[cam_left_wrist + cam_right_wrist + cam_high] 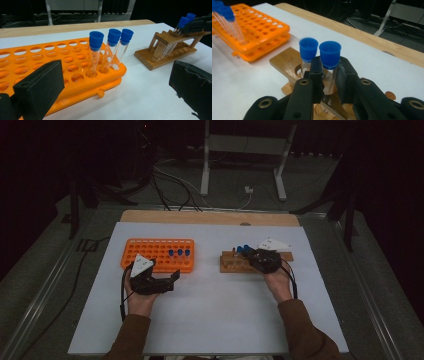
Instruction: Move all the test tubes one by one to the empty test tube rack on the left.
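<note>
My right gripper [329, 82] is clenched on a blue-capped tube [330, 65] at frame centre, seated in the wooden rack [287, 62], gripped below the cap for lifting. My left gripper [112, 92] idles released beside the orange rack [62, 65], lower left.

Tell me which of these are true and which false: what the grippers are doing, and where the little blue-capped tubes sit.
1. The right gripper is shut on a blue-capped tube in the wooden rack. True.
2. The left gripper holds a tube too. False: its jaws stand wide open with nothing between them.
3. Three capped tubes stand in the orange rack. True.
4. The orange rack is full. False: most of its holes are empty.
5. The wooden rack stands on the floor. False: it stands on the white table.
</note>
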`<state>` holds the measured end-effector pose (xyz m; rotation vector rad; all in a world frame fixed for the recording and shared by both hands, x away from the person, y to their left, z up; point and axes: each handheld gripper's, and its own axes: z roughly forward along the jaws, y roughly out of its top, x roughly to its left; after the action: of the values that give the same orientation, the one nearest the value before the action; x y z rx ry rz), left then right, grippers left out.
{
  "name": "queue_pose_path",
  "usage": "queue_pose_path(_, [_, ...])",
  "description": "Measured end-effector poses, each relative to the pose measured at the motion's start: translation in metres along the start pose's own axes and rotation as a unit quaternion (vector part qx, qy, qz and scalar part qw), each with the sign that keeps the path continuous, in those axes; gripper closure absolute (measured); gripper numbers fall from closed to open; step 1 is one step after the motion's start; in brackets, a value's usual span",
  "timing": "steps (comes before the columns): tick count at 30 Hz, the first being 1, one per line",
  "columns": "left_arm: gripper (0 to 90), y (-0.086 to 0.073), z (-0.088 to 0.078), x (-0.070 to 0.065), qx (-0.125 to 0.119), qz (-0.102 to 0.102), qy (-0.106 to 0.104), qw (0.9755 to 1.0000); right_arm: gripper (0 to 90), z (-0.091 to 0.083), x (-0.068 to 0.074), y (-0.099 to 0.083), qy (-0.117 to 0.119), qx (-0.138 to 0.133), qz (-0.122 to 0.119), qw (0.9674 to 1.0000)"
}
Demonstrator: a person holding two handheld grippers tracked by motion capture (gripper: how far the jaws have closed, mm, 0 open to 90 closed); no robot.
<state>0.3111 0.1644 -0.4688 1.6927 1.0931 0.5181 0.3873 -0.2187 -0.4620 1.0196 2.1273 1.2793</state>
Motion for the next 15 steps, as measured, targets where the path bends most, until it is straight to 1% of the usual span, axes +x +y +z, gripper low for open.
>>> queue_pose_path(4, [0.6,0.0,0.0,0.0,0.0,0.001,0.0,1.0,76.5,-0.004,-0.002,0.002,0.004,-0.008,0.007,0.9999])
queue_pose_path(7, [0.6,0.0,0.001,0.0,0.0,0.001,0.001,1.0,76.5,-0.007,-0.004,0.003,0.01,-0.015,0.02,0.9997])
queue_pose_path(15, [0.6,-0.001,0.002,-0.001,0.003,0.002,0.001,1.0,76.5,-0.014,-0.003,0.011,0.01,-0.022,0.019,0.9995])
